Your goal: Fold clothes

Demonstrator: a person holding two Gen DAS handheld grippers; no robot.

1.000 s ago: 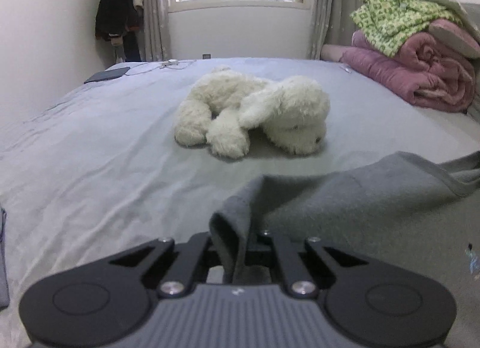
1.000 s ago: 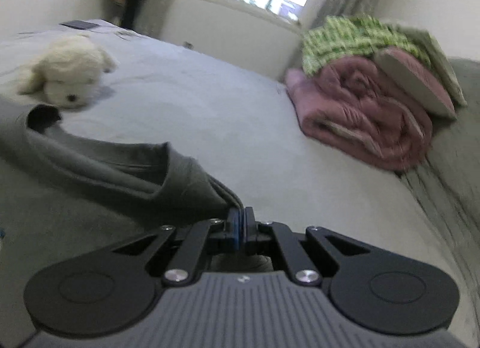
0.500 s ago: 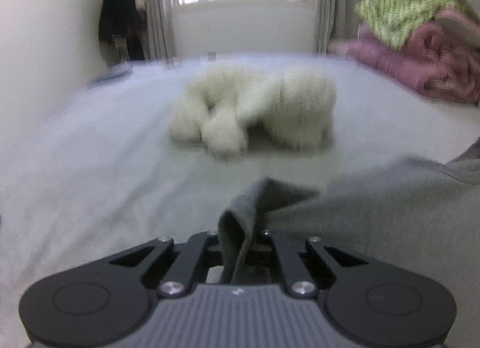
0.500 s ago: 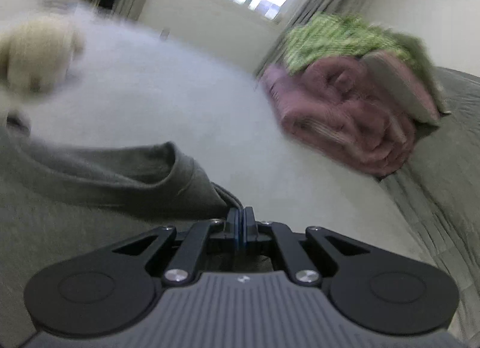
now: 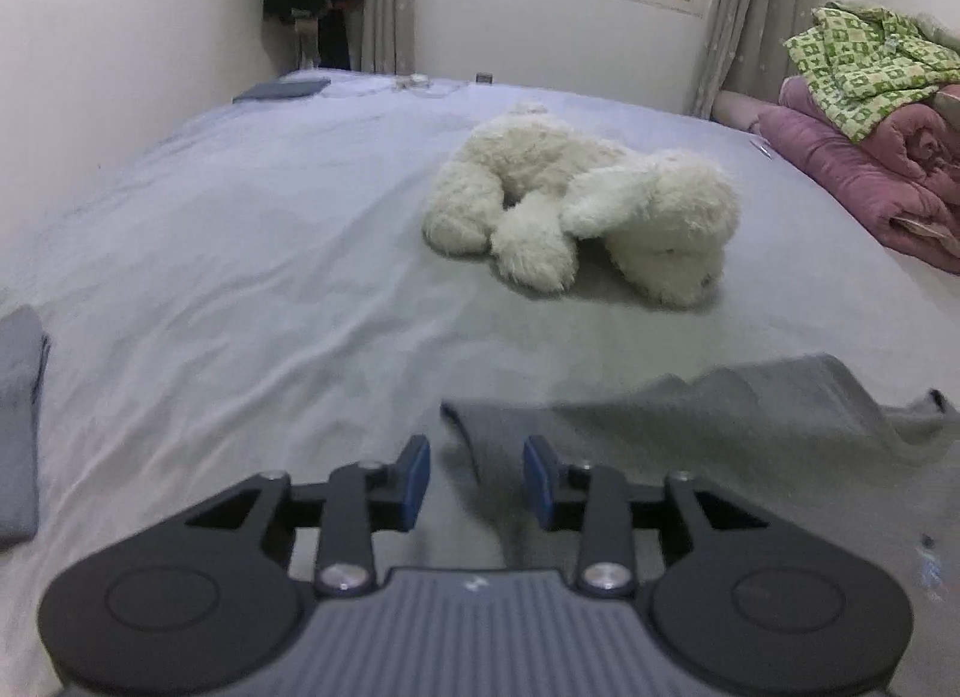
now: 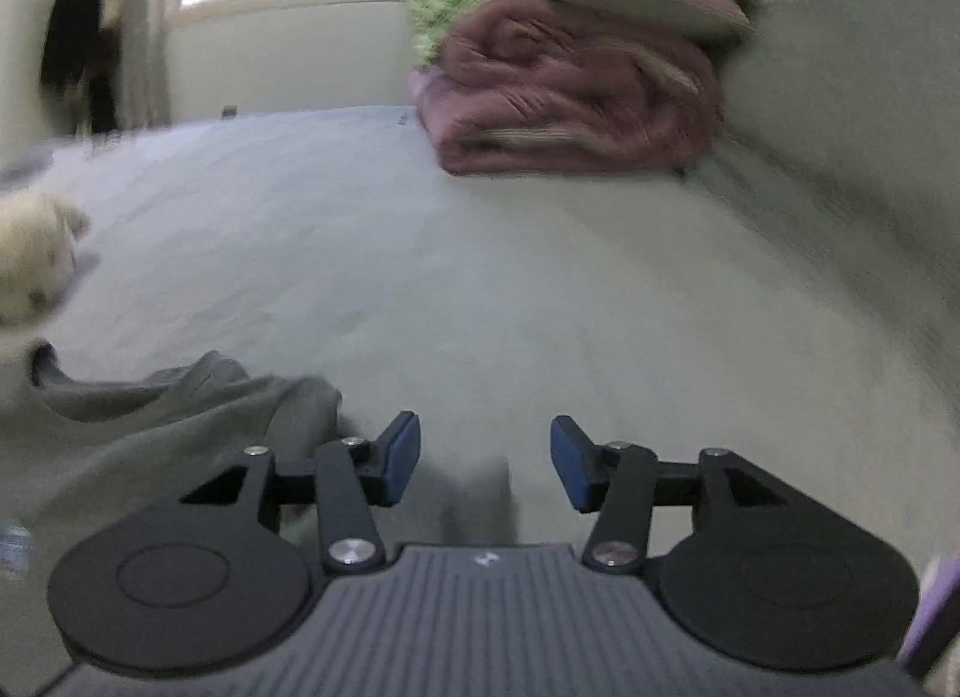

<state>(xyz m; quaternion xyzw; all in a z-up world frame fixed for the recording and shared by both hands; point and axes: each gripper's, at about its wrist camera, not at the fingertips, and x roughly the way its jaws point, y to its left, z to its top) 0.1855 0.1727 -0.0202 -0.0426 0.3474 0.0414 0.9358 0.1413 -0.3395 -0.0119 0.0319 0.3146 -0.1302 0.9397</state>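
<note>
Grey bed (image 5: 252, 253), plush dog (image 5: 588, 211), grey garment (image 5: 690, 427) (crumpled), pink quilt (image 5: 852, 175)

Both wrist views sit low and close over the pale grey bedsheet (image 5: 252, 253), facing the far window wall. The left view centres the fluffy white plush dog (image 5: 582, 205); the right view holds that dog (image 6: 33, 259) at its left edge, and both show the folded pink quilt (image 6: 570, 102).

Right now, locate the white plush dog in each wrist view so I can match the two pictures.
Left wrist view: the white plush dog lies centre-right on the bed, beyond the grey garment.
Right wrist view: only its blurred head shows at the far left edge.
Shared landmark: the folded pink quilt, at the right edge in the left view, upper centre in the right.
</note>
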